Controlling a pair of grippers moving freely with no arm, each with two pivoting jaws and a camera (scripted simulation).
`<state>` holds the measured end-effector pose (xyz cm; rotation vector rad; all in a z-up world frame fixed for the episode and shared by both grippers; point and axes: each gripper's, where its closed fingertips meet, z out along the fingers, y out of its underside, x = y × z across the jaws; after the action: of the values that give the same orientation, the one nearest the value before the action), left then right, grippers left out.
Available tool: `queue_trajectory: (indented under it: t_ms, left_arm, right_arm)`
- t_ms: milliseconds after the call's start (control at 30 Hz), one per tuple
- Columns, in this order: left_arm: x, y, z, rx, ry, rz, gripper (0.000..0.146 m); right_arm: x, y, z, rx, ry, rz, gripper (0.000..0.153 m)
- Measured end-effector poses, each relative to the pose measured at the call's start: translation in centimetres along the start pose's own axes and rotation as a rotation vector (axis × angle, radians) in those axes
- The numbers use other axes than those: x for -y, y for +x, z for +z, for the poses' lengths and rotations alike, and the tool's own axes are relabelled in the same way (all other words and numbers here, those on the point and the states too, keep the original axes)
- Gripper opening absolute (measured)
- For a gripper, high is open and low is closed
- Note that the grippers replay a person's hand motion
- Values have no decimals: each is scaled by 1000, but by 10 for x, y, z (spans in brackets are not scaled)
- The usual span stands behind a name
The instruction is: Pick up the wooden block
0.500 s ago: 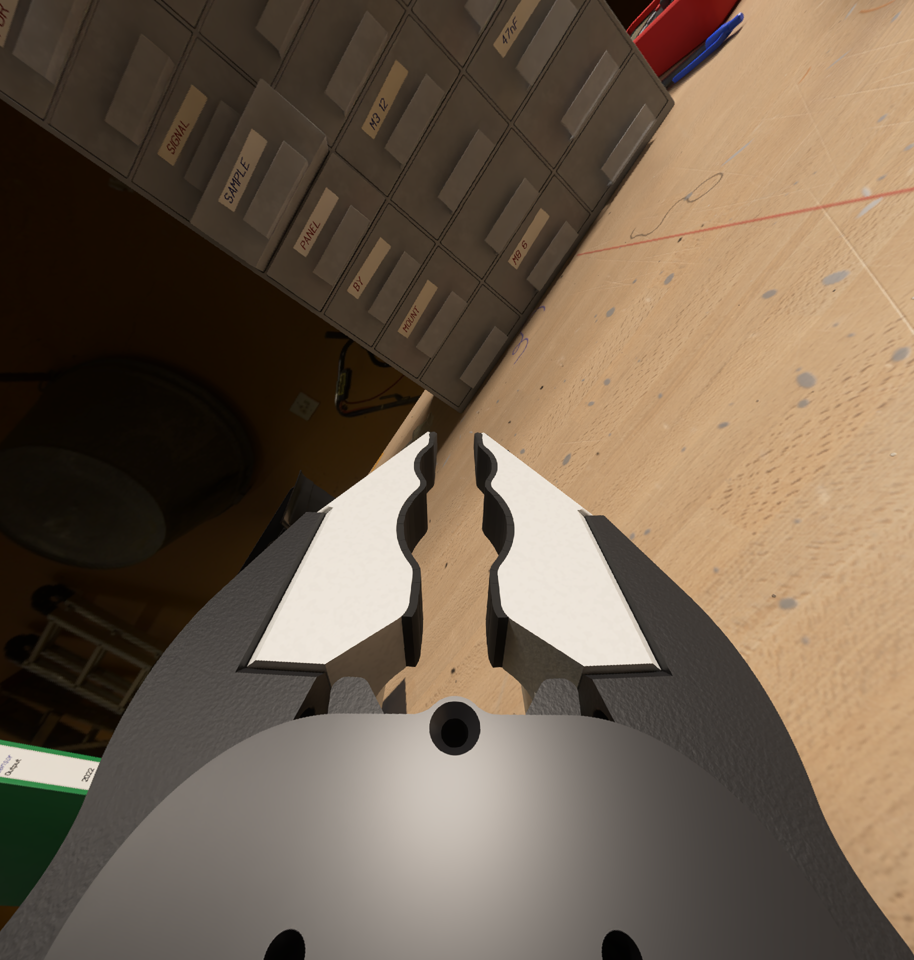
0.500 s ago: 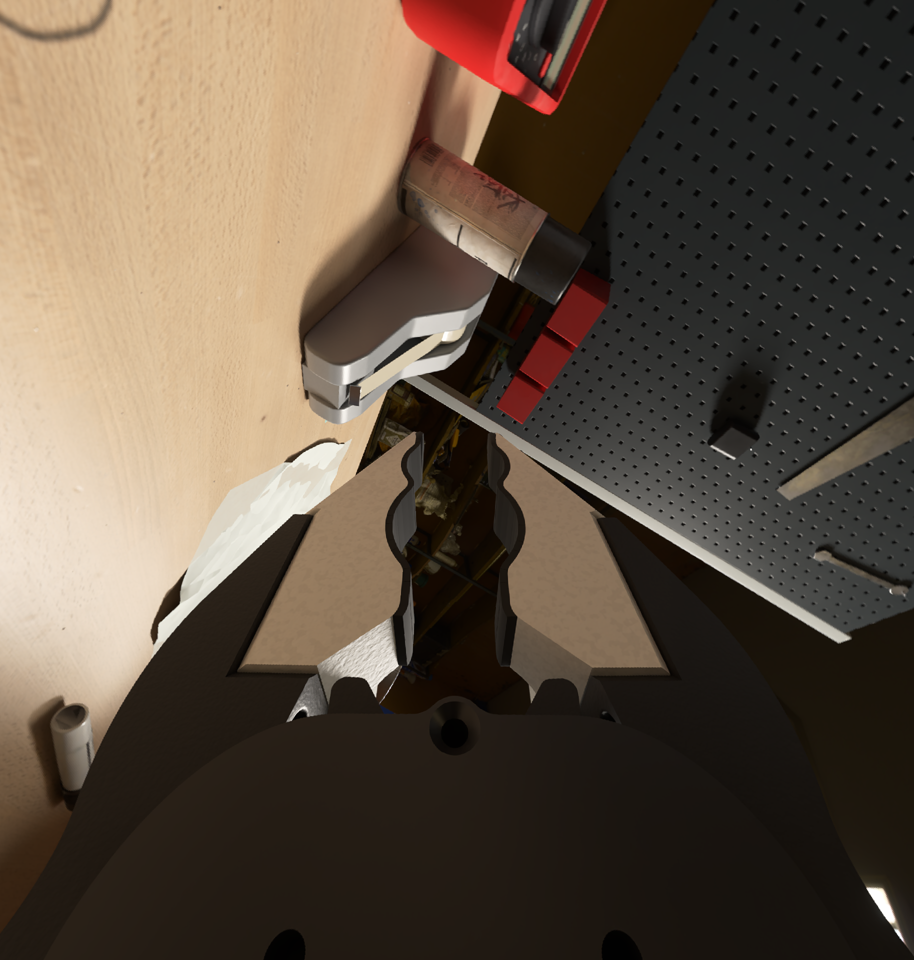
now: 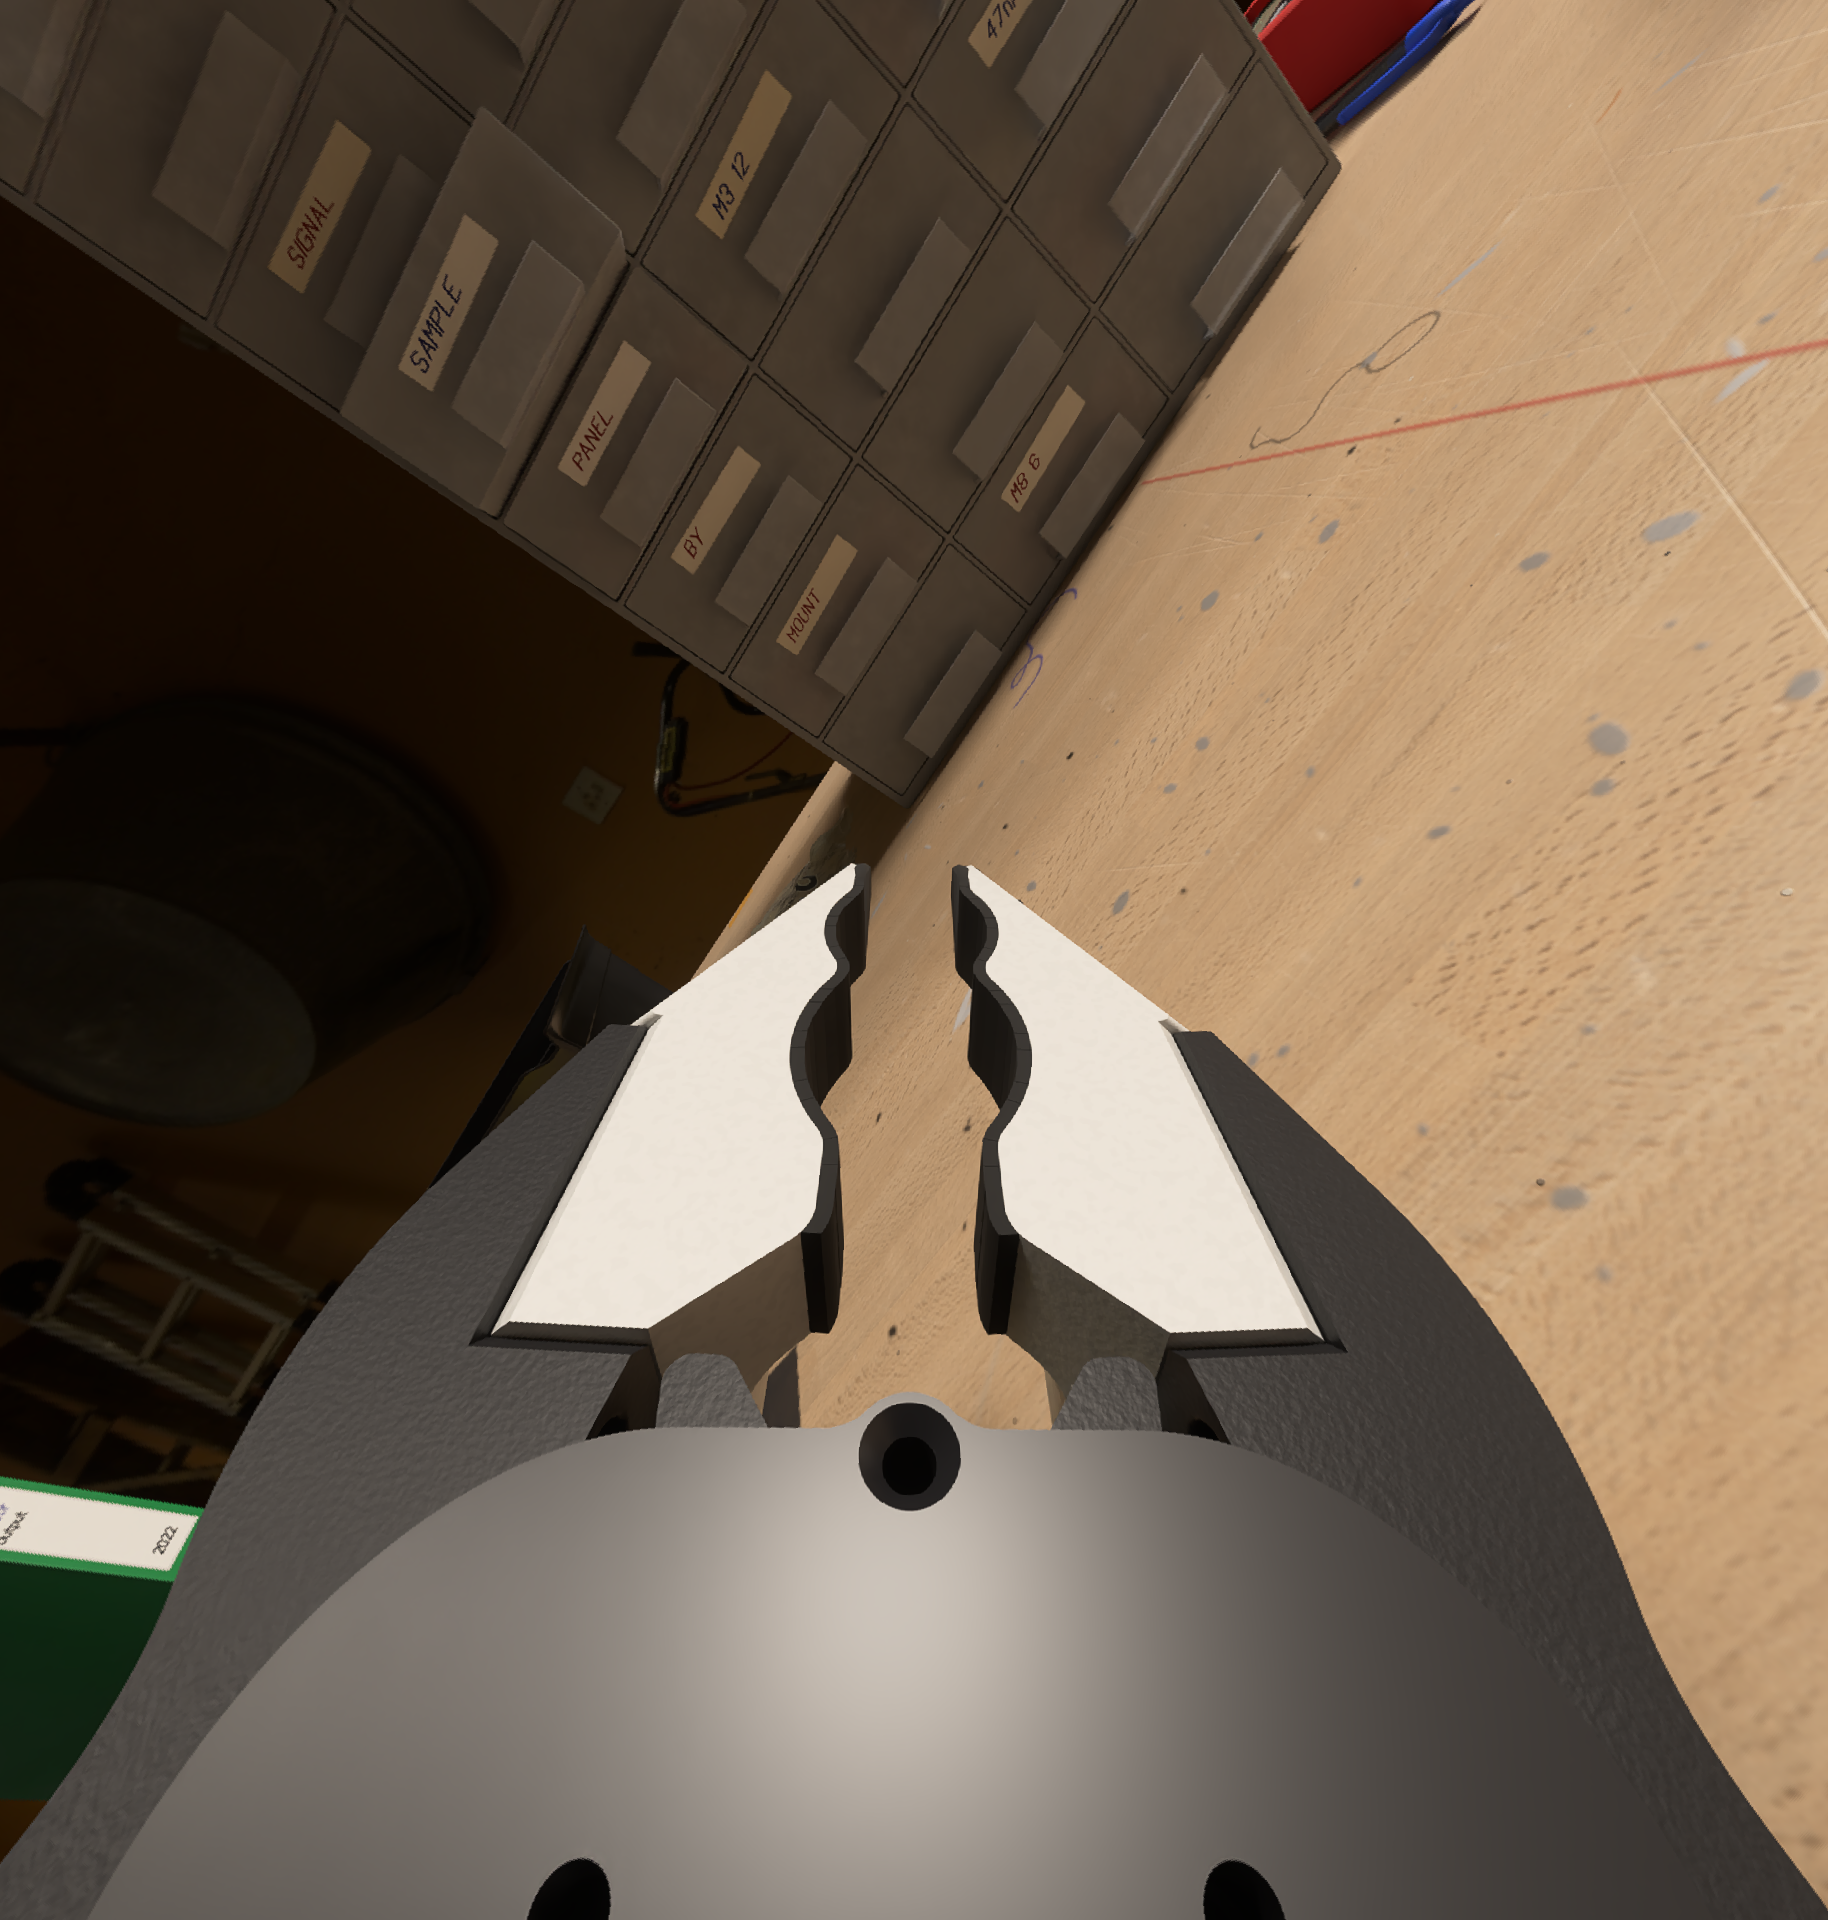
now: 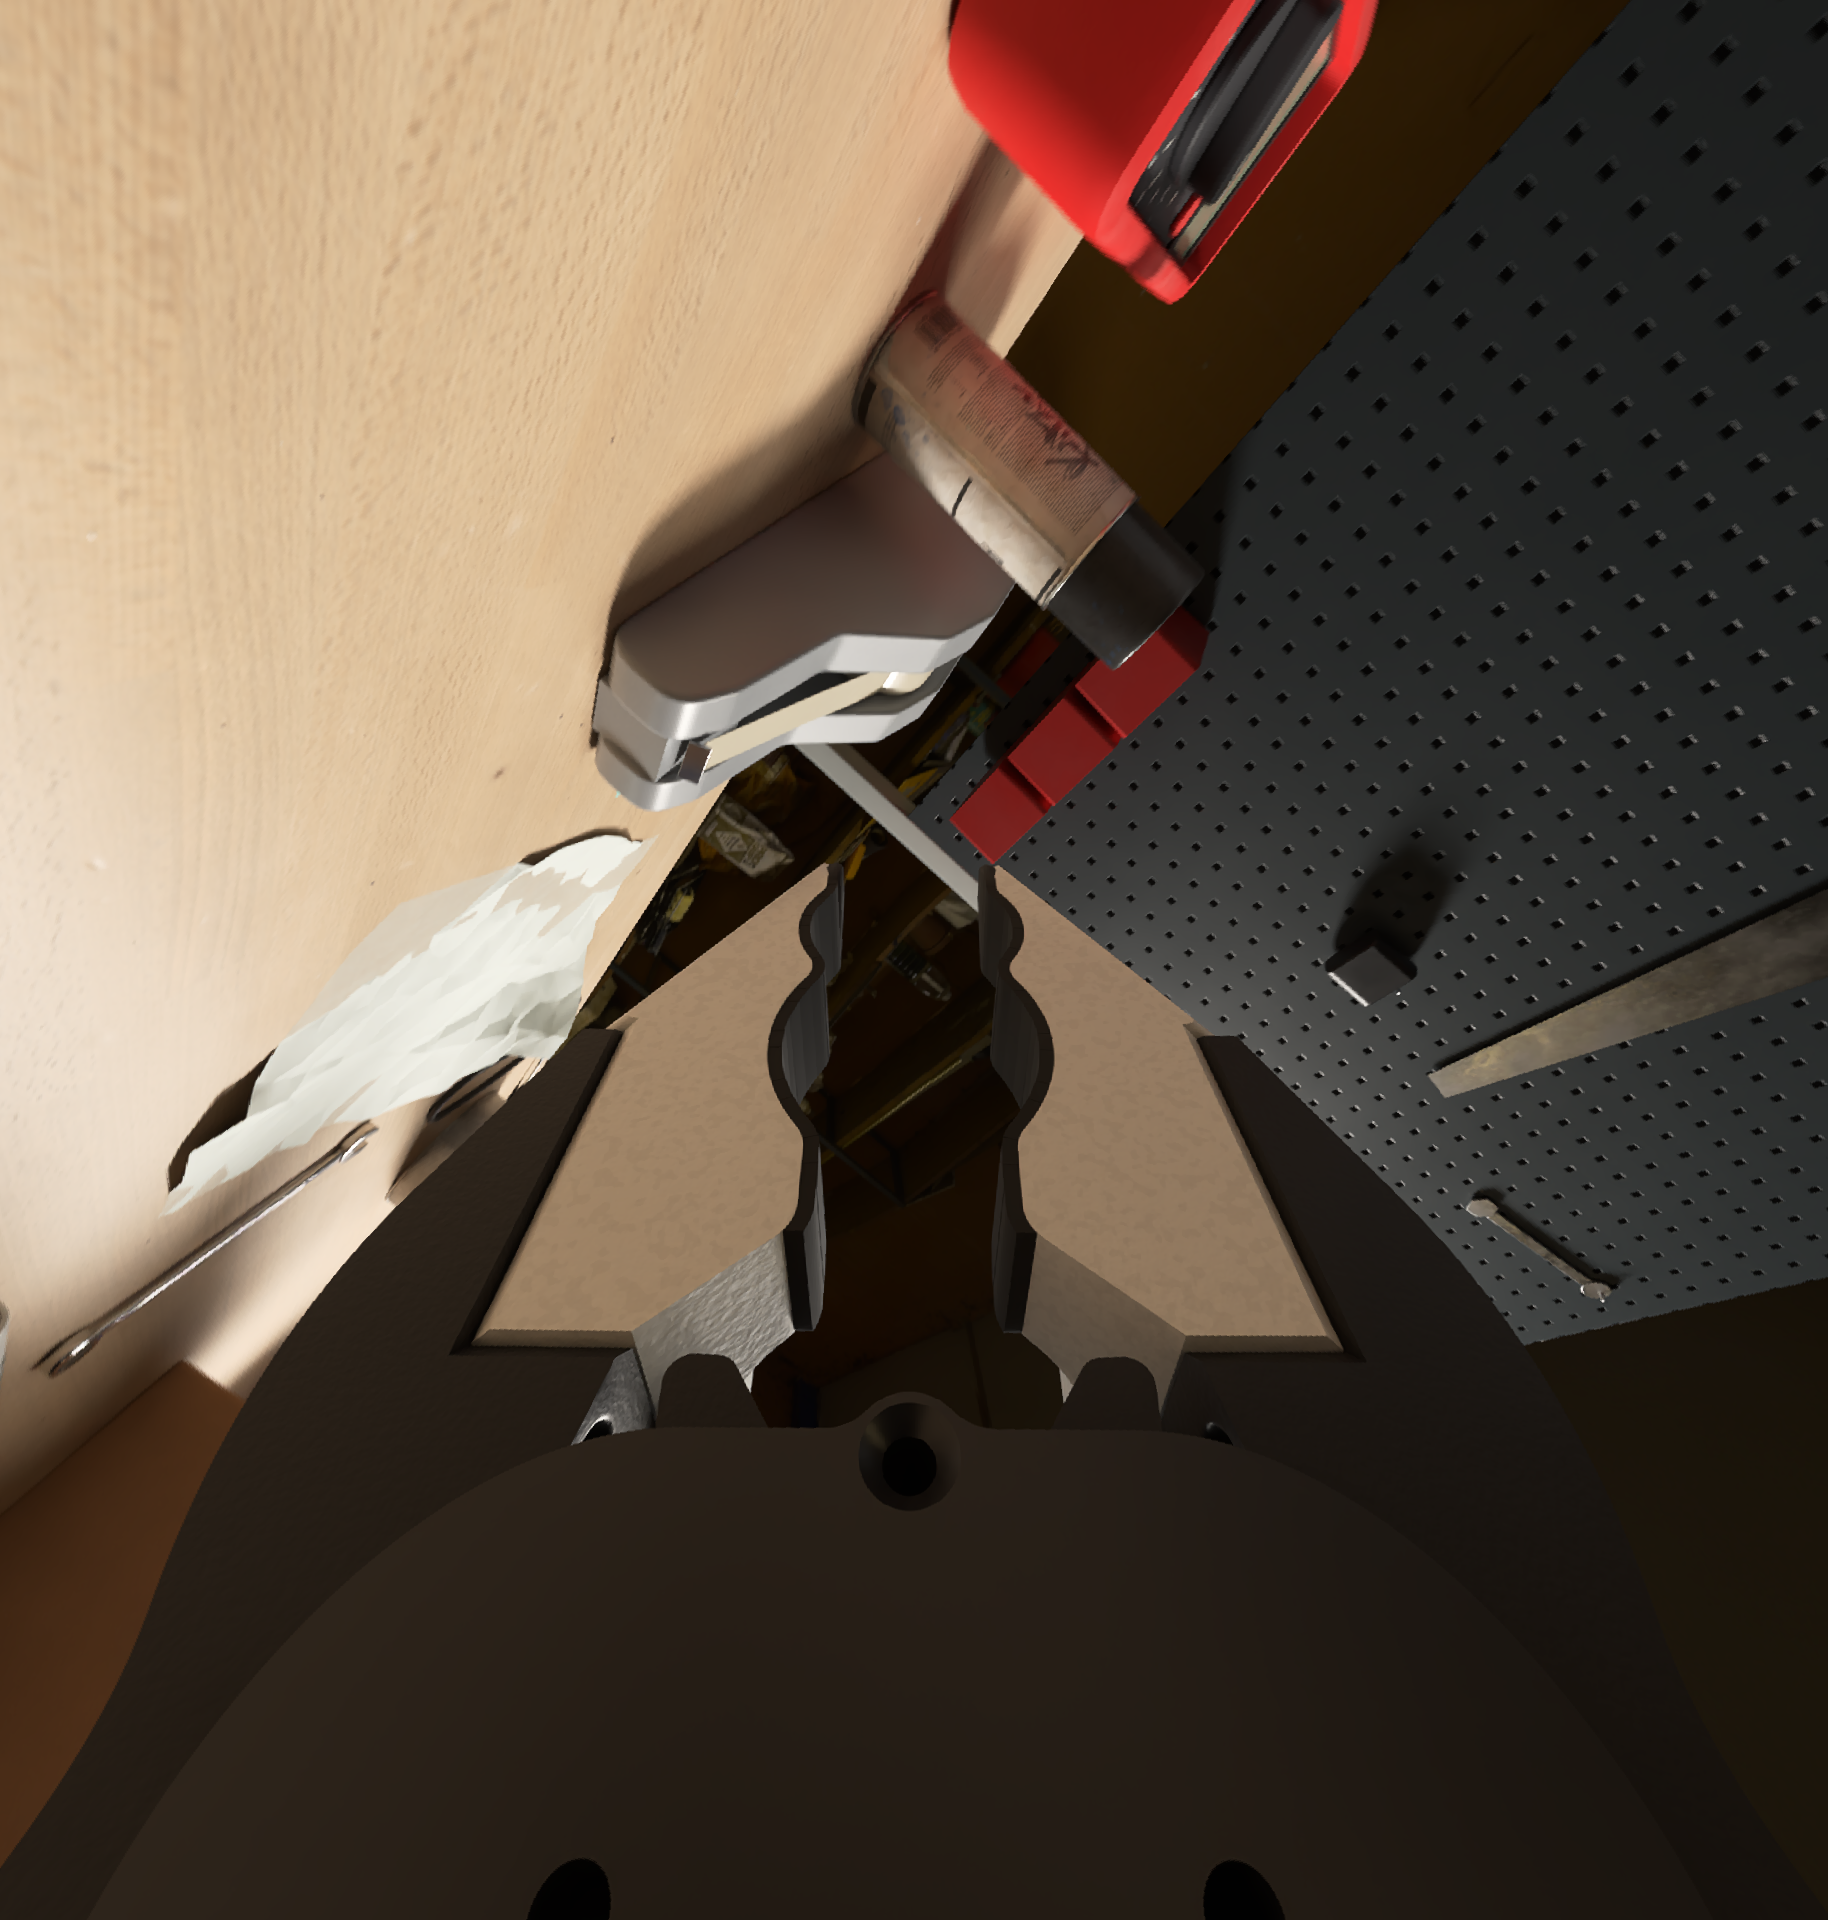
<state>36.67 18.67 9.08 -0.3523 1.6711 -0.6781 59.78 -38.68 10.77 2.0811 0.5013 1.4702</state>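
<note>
No wooden block shows in either view. My left gripper (image 3: 910,883) has white-faced fingers (image 3: 702,1122). It hangs low over the wooden benchtop (image 3: 1409,831) near its edge, jaws a little apart with nothing between them. My right gripper (image 4: 910,883) has tan-faced fingers (image 4: 681,1143). It points past the bench edge (image 4: 266,520) toward a dark gap beside a pegboard, jaws apart and empty.
A grey drawer cabinet (image 3: 785,312) stands on the bench ahead of the left gripper, with a green binder (image 3: 37,1662) at lower left. The right wrist view shows a grey stapler (image 4: 785,665), a spray can (image 4: 1003,457), a red case (image 4: 1097,135), crumpled white paper (image 4: 422,1018), a wrench (image 4: 214,1247) and a black pegboard (image 4: 1512,520).
The right wrist view has shifted slightly, and a wrench now shows beside the crumpled paper. The left wrist view is almost unchanged. Both jaw gaps look the same.
</note>
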Motion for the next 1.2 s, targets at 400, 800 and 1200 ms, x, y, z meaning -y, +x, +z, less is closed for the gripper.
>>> queue_trajectory:
  t_ms: [400,800,1200]
  left_arm:
    - [-2,1,2,-7,-13,-3,17]
    - [-3,-8,1,17,-24,-58,19]
    - [-16,-18,3,20,-50,-167,19]
  right_arm:
    - [-22,-6,-8,181,-85,14,75]
    - [-52,61,-101,242,-58,369,62]
    - [305,117,-367,867,963,934,24]
